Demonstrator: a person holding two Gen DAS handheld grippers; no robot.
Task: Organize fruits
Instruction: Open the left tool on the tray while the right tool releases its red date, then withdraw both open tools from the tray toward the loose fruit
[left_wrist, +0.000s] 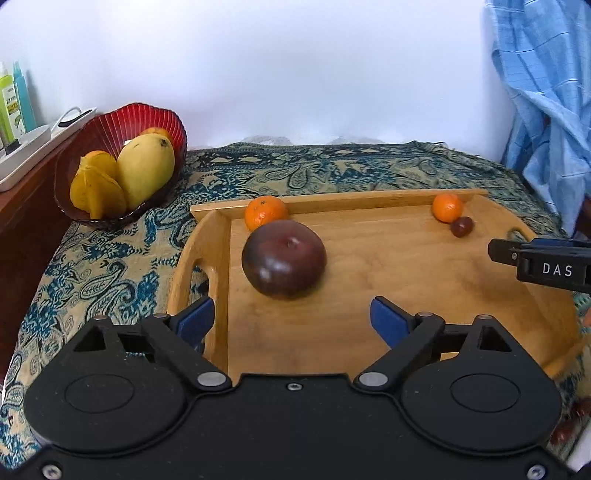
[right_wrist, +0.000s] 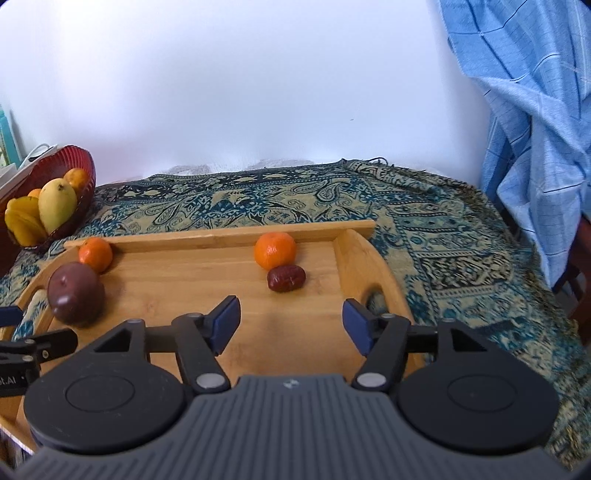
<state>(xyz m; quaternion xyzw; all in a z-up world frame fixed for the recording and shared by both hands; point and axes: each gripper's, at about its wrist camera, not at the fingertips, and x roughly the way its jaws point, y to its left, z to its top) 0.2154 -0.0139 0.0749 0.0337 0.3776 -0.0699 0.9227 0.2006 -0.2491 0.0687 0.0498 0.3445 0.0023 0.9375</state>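
Both wrist views look down, close, sharing the wooden tray (left_wrist: 218, 258).

Left gripper (left_wrist: 291, 321) open over wooden tray (left_wrist: 369, 332) — nothing btwn pads. Dark apple (left_wrist: 283, 258) just ahead, touching orange (left_wrist: 265, 212) behind. Second orange (left_wrist: 447, 207) w/ small dark fruit (left_wrist: 461, 226) far corner.

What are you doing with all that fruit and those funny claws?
A person is sorting fruit with two hand-held grippers. Both the left gripper and the right gripper are open and empty above the wooden tray. On the tray lie a dark purple fruit, two oranges and a small date. A red bowl holds more fruit.
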